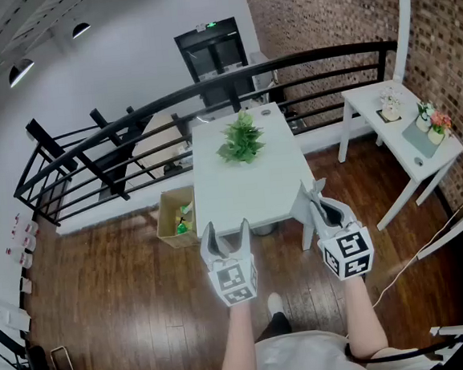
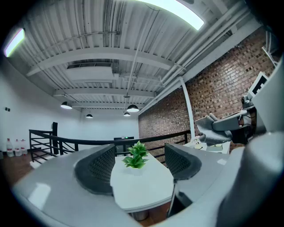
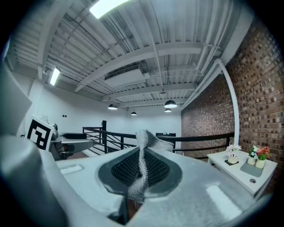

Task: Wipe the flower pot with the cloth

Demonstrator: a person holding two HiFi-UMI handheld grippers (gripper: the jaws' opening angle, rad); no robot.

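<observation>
At the near end of the white tabletop (image 1: 240,191) both tools hang level, short of the edge, nothing in contact. The right tool (image 1: 317,197) is clamped on the grey cloth (image 1: 333,209). The left tool (image 1: 225,235) has its jaws apart with nothing between them.

The flower pot sits toward the far end of the tabletop under its green plant (image 1: 242,139), well apart from both tools.

Progress, my call: the cloth is in grip, that part is done. No wiping contact yet, since cloth and pot are nowhere near each other. Left to do: carry the cloth across to the pot, probably steady the pot with the free tool, then rub round its wall.

View differences:
- The head view gives the layout, with a cardboard box (image 1: 175,217) on the floor at the tabletop's left and a side table (image 1: 410,152) to the right, but leaves cover the pot there.
- The left gripper view looks through the left tool (image 2: 138,166) and shows the pale flower pot (image 2: 135,170) side-on, faint against the white surface, plus the cloth (image 2: 213,137) off to the right.
- The right gripper view shows the pinch itself: the cloth (image 3: 146,142) stands up as a fold from the closed right tool (image 3: 141,170). No pot is visible there.
</observation>
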